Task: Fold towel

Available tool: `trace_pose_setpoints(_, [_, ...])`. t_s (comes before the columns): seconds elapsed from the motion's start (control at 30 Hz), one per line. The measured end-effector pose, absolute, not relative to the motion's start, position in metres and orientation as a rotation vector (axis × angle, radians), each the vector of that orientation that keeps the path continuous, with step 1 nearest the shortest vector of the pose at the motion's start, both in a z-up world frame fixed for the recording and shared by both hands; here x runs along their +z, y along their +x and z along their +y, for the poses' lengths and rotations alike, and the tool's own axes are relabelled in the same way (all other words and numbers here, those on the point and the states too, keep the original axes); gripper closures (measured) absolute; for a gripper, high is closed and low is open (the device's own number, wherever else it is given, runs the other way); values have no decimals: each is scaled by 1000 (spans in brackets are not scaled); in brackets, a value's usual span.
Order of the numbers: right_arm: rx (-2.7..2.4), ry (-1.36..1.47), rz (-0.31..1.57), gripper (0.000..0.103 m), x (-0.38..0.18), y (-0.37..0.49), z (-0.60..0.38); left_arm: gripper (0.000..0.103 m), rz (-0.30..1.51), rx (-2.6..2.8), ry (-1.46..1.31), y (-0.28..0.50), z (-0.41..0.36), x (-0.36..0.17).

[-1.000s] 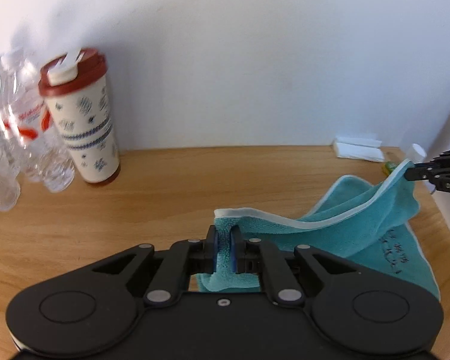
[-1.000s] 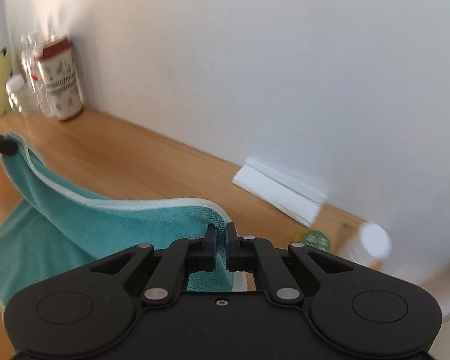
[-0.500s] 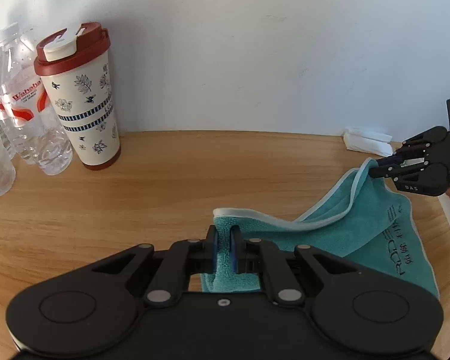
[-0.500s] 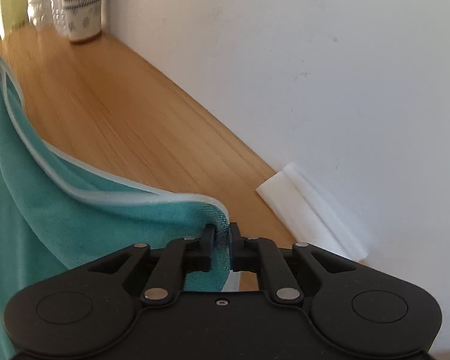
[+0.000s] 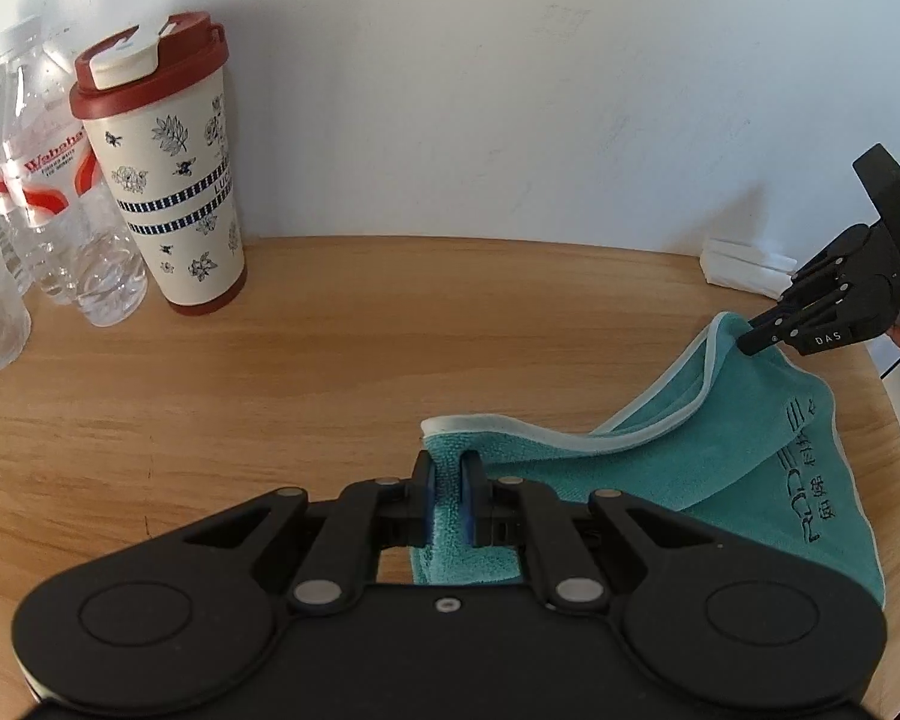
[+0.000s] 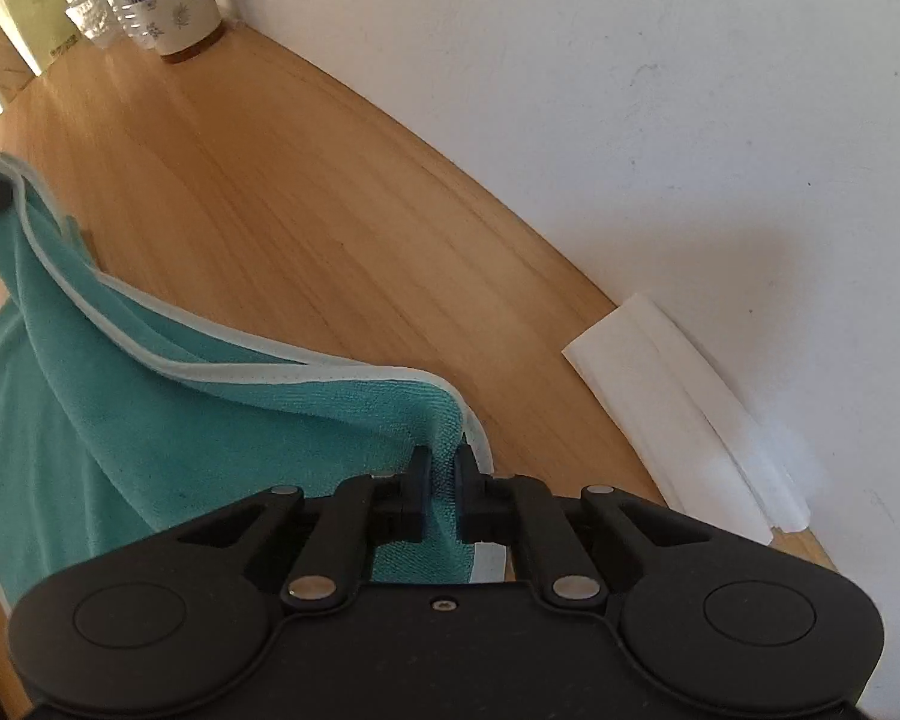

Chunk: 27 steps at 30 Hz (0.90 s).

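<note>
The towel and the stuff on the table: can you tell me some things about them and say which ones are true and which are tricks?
1. Both grippers pinch the teal towel. True: the left gripper and the right gripper each clamp a corner.
2. The towel lies flat. False: its gripped edge is lifted and sags.
3. The tumbler has a red lid. True.
4. The white tissues lie on the towel. False: they sit apart, by the wall.
5. The tumbler has tipped over. False: it stands upright.
</note>
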State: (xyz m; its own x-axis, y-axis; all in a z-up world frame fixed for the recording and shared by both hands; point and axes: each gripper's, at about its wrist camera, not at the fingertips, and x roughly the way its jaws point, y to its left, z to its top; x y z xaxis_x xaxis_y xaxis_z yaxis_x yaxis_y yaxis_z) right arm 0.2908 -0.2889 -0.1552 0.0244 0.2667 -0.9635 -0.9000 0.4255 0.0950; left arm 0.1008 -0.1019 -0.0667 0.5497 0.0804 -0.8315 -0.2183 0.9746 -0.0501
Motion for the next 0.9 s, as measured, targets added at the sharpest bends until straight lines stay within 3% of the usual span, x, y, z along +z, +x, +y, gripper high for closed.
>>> trace_pose_setpoints(0.57, [832, -488, 1038, 97, -117, 232, -358, 96, 838, 126, -124, 93, -105, -36])
trace_pose_setpoints(0.9, [823, -498, 1006, 97, -108, 234, -355, 93, 887, 142, -73, 111, -105, -53])
